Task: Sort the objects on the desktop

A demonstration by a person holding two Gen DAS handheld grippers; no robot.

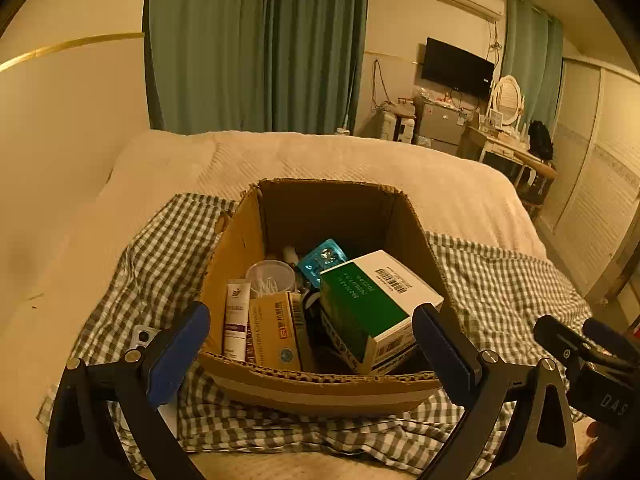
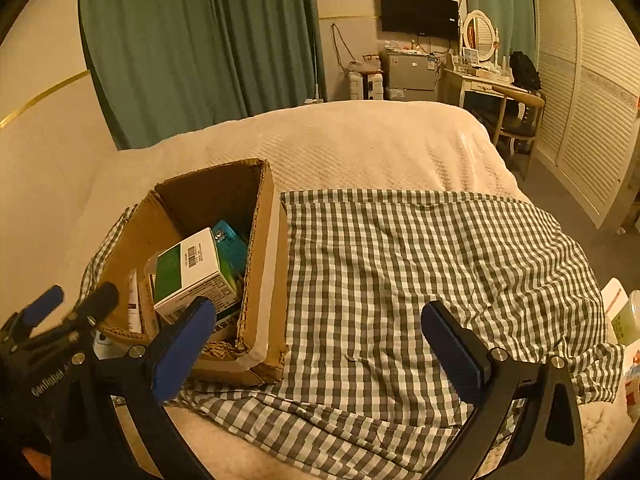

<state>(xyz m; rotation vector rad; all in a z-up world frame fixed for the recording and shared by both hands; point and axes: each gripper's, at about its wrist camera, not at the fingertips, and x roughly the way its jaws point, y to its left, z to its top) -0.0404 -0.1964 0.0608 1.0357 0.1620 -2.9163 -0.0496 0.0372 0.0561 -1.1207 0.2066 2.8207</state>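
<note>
**A:** Near end first: what do I have in front of each tool?

**B:** My left gripper [image 1: 312,340] hangs with its jaws spread wide and empty, and the near wall of the cardboard box [image 1: 320,376] sits squarely between the blue pads. My right gripper [image 2: 316,344] is also wide apart and empty, but it looks down on bare checked cloth [image 2: 400,260]; the box lies off to its left, near its left finger

**A:** So the left is the nearer one for anything in there?

**B:** I judge so. It faces straight into the open top. The green-and-white carton [image 1: 372,300] rests tilted on the pile, leaning against the right side, its long axis running from near right to far left, so the jaws would close across its short width if I come straight down

**A:** And the rest, going back?

**B:** Near left, a slim white tube [image 1: 236,320] stands upright beside a tan packet [image 1: 276,332]. Behind those, a clear round tub of cotton swabs [image 1: 270,276], then a glossy teal blister pack [image 1: 324,258]. The box is raw corrugated board with torn edges. The cloth is soft and wrinkled, lying on a cream quilted bed [image 1: 320,156], so nothing underneath is firm

**A:** Anything left outside?

**B:** At the far right of the right view I see pale packets [image 2: 624,316] beyond the cloth, too cropped to name
</note>
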